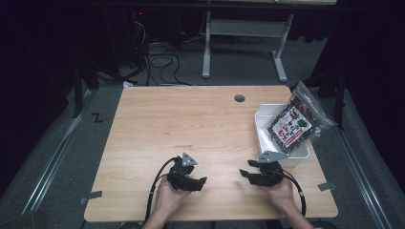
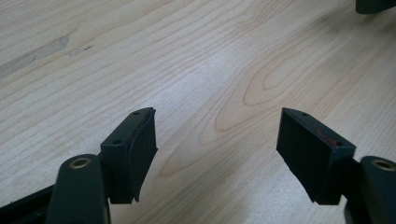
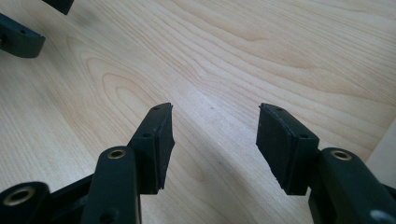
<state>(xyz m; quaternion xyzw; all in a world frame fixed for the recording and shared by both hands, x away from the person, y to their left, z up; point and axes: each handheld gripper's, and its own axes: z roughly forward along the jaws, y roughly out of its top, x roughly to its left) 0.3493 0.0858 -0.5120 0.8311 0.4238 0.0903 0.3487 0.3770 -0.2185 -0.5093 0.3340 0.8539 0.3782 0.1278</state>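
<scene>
Both black two-jaw grippers rest near the light wooden worktop's front edge, jaws apart, gripping nothing: left gripper, right gripper. Printed clear snack bag leans in the white plastic bin at the right edge.

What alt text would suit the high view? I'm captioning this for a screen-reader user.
A person's two hands rest at the near edge of a wooden table, each holding a black two-jaw tool, left tool and right tool, both open, empty and facing each other. At the right edge, a snack bag leans in a white bin.
</scene>
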